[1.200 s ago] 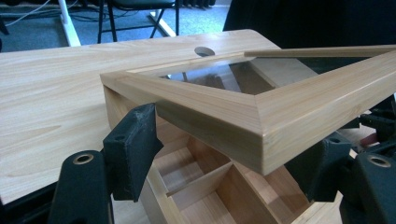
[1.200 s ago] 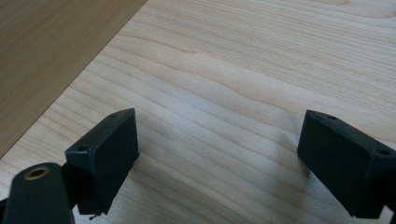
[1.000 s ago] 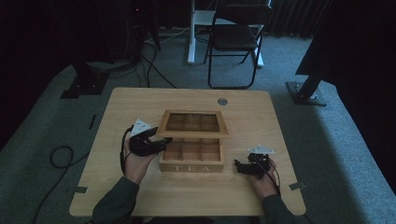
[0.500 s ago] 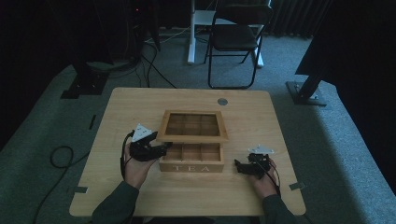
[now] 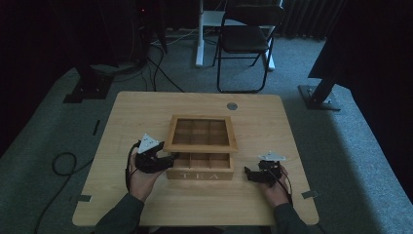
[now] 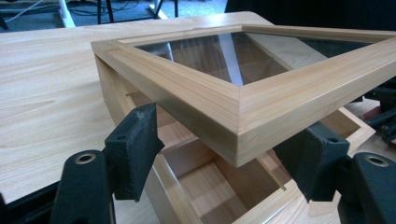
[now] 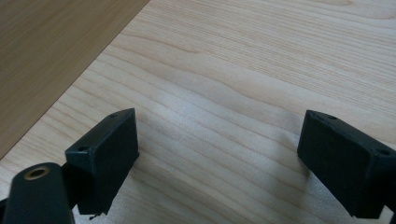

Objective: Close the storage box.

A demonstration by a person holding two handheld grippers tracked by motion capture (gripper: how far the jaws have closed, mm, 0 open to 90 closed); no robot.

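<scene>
A wooden tea box (image 5: 199, 173) marked TEA stands mid-table, its compartments empty where they show. Its glass-paned lid (image 5: 200, 146) hangs partly raised over it, hinged at the far side. My left gripper (image 5: 168, 159) is at the lid's near left corner. In the left gripper view the lid (image 6: 187, 88) juts out between and above the open jaws of that gripper (image 6: 224, 144), with the box wall (image 6: 170, 186) below. My right gripper (image 5: 249, 173) rests open on the table to the right of the box, with bare wood between its jaws (image 7: 219, 135).
The light wooden table (image 5: 146, 112) has a round grey cable port (image 5: 232, 106) at the far edge. A folding chair (image 5: 246, 41) stands behind the table. Cables (image 5: 61, 163) lie on the grey floor at the left.
The lid's front edge has come down toward me, covering more of the compartments, and my left gripper has moved slightly toward me with it. The right gripper has stayed still.
</scene>
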